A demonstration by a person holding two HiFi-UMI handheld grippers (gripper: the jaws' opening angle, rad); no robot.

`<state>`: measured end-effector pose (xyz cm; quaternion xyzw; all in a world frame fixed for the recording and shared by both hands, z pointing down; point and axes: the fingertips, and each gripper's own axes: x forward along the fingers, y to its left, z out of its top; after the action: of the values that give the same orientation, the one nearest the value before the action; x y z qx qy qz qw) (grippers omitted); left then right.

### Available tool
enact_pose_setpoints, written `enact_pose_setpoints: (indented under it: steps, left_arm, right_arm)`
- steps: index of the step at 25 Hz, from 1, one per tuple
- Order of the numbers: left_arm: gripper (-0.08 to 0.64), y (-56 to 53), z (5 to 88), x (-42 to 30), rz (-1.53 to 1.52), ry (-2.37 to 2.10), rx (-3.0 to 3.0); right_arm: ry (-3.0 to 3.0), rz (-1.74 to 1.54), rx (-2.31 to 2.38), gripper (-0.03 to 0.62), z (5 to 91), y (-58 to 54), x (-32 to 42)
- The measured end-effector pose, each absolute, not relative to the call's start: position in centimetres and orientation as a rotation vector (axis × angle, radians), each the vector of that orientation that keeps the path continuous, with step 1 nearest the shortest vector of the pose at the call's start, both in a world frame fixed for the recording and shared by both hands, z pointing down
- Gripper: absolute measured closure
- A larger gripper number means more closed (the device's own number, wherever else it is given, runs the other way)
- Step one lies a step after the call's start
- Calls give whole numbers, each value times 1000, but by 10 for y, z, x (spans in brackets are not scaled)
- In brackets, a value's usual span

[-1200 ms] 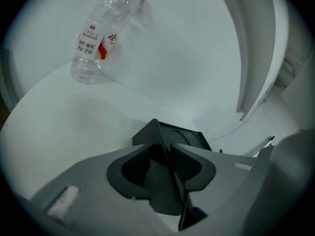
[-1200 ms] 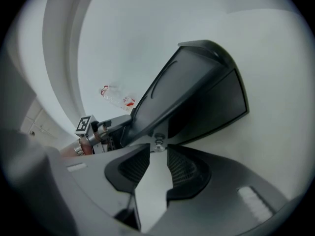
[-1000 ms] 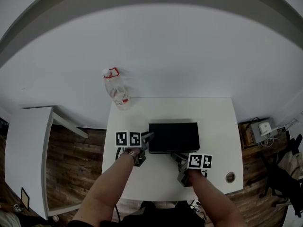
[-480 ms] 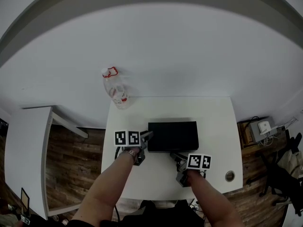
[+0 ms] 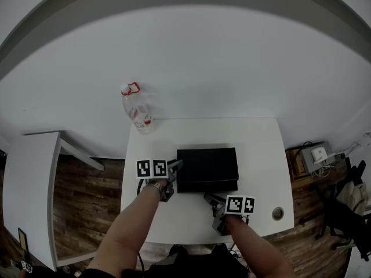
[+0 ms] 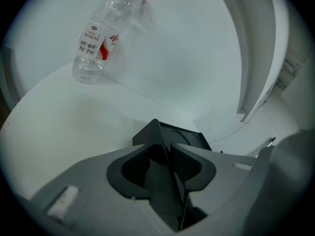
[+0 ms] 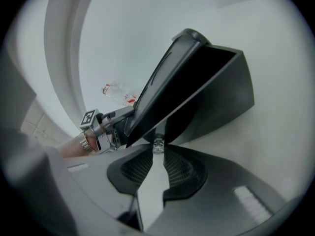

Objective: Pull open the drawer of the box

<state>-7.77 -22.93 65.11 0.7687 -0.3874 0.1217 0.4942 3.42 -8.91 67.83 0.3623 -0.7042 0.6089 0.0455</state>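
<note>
A black box (image 5: 207, 165) lies in the middle of the white table (image 5: 261, 149). Its drawer (image 5: 207, 186) stands a little way out at the front. My right gripper (image 5: 207, 197) is shut on the drawer's small clear knob (image 7: 157, 144), and the drawer's dark inside (image 7: 216, 92) opens up just beyond the tips. My left gripper (image 5: 174, 168) is shut with nothing in it, its tips (image 6: 170, 149) against the box's left front corner (image 6: 170, 134). The right gripper view also shows the left gripper (image 7: 115, 119) beside the box.
A clear plastic bottle with a red cap ring (image 5: 135, 110) stands at the table's far left corner. A round cable hole (image 5: 277, 213) sits near the front right edge. A second white table (image 5: 29, 178) is at the left, and a power strip with cables (image 5: 316, 155) lies on the floor at the right.
My right gripper has drawn back toward me with the knob, and the drawer front has come out slightly. The left gripper stays at the box's corner.
</note>
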Motion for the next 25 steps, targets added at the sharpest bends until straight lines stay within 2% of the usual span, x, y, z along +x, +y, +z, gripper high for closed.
enact_pose_setpoints:
  steps: [25]
  left_arm:
    - [420, -230, 651, -79, 274, -963, 1855]
  right_arm:
    - [-2150, 1887, 1046, 522, 675, -22, 30]
